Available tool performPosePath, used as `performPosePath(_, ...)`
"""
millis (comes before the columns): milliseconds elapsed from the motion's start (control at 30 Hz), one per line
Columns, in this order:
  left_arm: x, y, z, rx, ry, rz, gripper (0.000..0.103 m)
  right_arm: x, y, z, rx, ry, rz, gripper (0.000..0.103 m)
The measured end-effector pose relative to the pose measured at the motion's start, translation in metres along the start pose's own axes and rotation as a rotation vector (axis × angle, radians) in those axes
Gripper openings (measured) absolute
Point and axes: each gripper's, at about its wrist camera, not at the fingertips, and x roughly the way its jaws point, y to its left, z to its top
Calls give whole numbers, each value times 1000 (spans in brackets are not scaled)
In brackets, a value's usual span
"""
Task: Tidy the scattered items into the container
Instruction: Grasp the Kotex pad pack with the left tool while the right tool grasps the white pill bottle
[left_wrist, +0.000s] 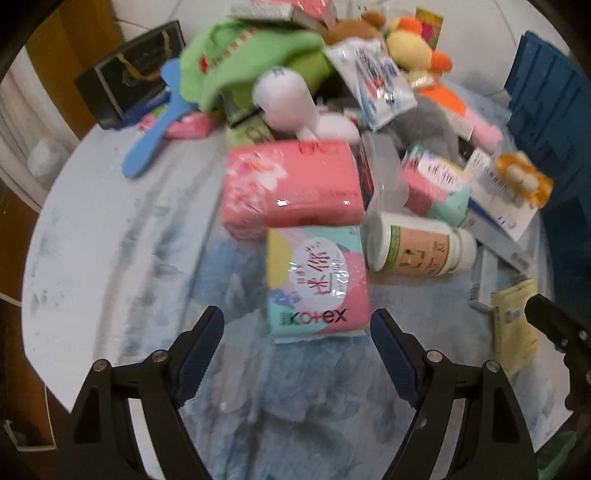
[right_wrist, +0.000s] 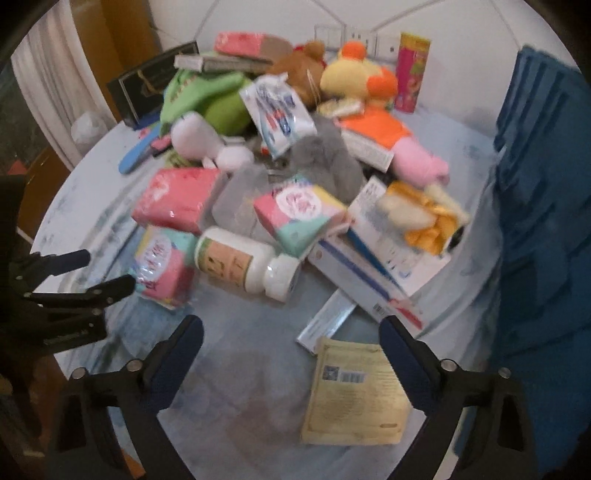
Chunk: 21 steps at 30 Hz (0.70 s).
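Note:
A heap of scattered items lies on a round pale blue table. My left gripper hangs open, its tips on either side of the near end of a pastel Kotex pack, with no visible squeeze. Behind that pack lie a pink tissue pack and a white pill bottle on its side. My right gripper is open above bare table, and a yellow paper sachet lies by its right finger. The blue container stands at the table's right.
Further back are plush toys, a green cloth, a blue hairbrush, flat cartons, a black box and a tall snack can. The left gripper shows at the right wrist view's left edge.

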Motion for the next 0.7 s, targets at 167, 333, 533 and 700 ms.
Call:
performPosePath(167,36,-8,6,13,25,-8,82,27,-6,-1,17,24,9,93)
performPosePath(333,43,-3,4,13,14,-29,70,42,-2,4,9,32,39,91)
performPosePath(533,35,25,-8,5,15,25,69,56,12,19,-8,29,73,70)
performPosePath(700,29,42,-20,-11,19,22,69,81,16,21,27,62,87,70)
